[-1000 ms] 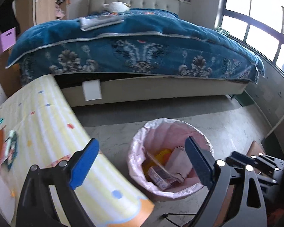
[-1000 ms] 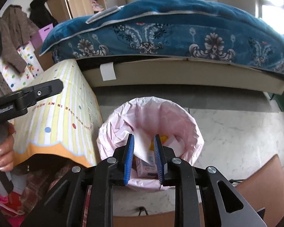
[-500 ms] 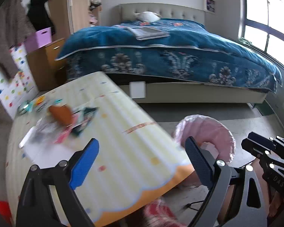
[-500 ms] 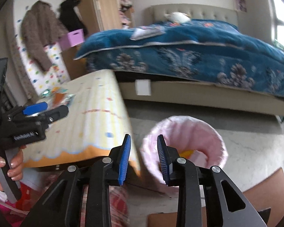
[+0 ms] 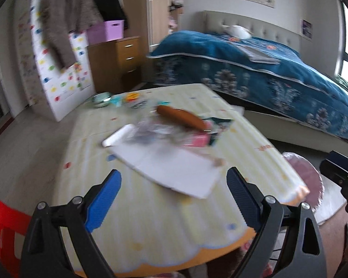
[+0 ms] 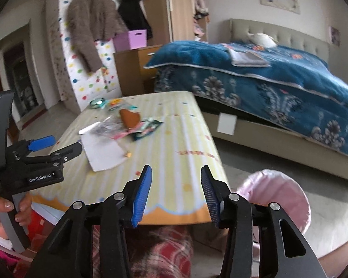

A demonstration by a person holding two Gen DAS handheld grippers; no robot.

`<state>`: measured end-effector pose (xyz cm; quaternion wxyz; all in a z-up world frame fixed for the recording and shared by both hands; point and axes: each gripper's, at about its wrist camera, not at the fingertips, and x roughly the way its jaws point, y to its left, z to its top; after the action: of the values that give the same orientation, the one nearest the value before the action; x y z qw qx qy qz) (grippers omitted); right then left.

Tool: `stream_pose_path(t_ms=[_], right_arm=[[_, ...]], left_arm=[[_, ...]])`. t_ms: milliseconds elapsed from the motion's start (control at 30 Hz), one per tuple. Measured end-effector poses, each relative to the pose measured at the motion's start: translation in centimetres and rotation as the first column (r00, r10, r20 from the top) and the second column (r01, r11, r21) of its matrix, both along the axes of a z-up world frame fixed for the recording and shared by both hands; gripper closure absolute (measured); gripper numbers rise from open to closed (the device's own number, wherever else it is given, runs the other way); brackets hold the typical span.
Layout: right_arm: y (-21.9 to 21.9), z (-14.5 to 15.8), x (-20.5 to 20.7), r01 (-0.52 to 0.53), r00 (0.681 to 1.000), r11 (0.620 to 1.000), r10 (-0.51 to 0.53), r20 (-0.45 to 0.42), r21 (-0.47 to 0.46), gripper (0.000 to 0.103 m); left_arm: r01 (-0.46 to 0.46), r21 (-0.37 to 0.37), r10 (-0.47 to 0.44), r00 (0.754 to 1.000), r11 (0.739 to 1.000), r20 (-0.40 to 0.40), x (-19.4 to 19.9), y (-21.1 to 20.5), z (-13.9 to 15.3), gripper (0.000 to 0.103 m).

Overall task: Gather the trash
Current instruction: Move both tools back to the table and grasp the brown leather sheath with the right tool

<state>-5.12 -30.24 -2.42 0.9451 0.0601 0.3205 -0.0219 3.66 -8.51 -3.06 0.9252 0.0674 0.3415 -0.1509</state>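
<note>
A pile of trash lies on the yellow striped table (image 5: 164,220): a white sheet of paper (image 5: 171,166), an orange-brown wrapper (image 5: 183,118), clear plastic and colourful packets (image 6: 146,127). The pink-lined trash bin (image 6: 283,199) stands on the floor right of the table, also in the left wrist view (image 5: 308,176). My left gripper (image 5: 174,197) is open and empty over the table's near edge, also in the right wrist view (image 6: 55,146). My right gripper (image 6: 176,190) is open and empty above the table's near right corner, beside the bin.
A bed with a blue blanket (image 6: 266,74) stands behind the table. A wooden drawer unit (image 5: 118,62) with a purple box, a dotted panel with a hung jacket (image 6: 92,32), and a red stool (image 5: 2,227) at the left edge.
Both grippers swung left from the bin to the table. The right gripper opened; the item it held over the bin a second ago is gone from its jaws.
</note>
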Motion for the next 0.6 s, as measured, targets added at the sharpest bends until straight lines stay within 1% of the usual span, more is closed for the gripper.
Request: stream_pose_path(t_ms=[233, 300, 367, 400, 467, 500, 600], right_arm=[[3.2, 0.1, 4.0, -0.071, 0.997, 0.997, 0.071, -0.008, -0.017, 0.052], [4.0, 0.2, 6.0, -0.100, 0.995, 0.995, 0.100, -0.010, -0.021, 0.051], [4.5, 0.1, 6.9, -0.116, 0.993, 0.993, 0.115, -0.010, -0.022, 0.046], [5.1, 0.0, 8.4, -0.134, 0.991, 0.991, 0.133, -0.010, -0.024, 0.045], [5.6, -0.2, 9.5, -0.150, 0.989, 0.988, 0.150, -0.014, -0.024, 0.042], [6.1, -0.6, 11.2, -0.169, 0.985, 0.985, 0.168, -0.023, -0.020, 0.042], [6.7, -0.9, 13.6, -0.196, 0.980, 0.981, 0.196, -0.043, -0.011, 0.042]], left_arm=[[-0.098, -0.007, 0.098, 0.995, 0.995, -0.019, 2.8, 4.5, -0.6, 0.013], [-0.117, 0.002, 0.117, 0.993, 0.993, -0.018, 3.8, 5.2, -0.6, 0.013], [-0.135, 0.009, 0.136, 0.991, 0.991, -0.016, 5.0, 5.9, -0.5, 0.011], [-0.143, 0.010, 0.143, 0.990, 0.990, -0.014, 5.4, 6.1, -0.5, 0.010], [-0.160, 0.017, 0.160, 0.987, 0.987, -0.014, 6.7, 6.5, -0.6, 0.009], [-0.171, 0.021, 0.171, 0.985, 0.985, -0.017, 7.5, 6.8, -0.6, 0.009], [-0.196, 0.037, 0.197, 0.980, 0.980, -0.024, 9.6, 7.4, -1.0, 0.009]])
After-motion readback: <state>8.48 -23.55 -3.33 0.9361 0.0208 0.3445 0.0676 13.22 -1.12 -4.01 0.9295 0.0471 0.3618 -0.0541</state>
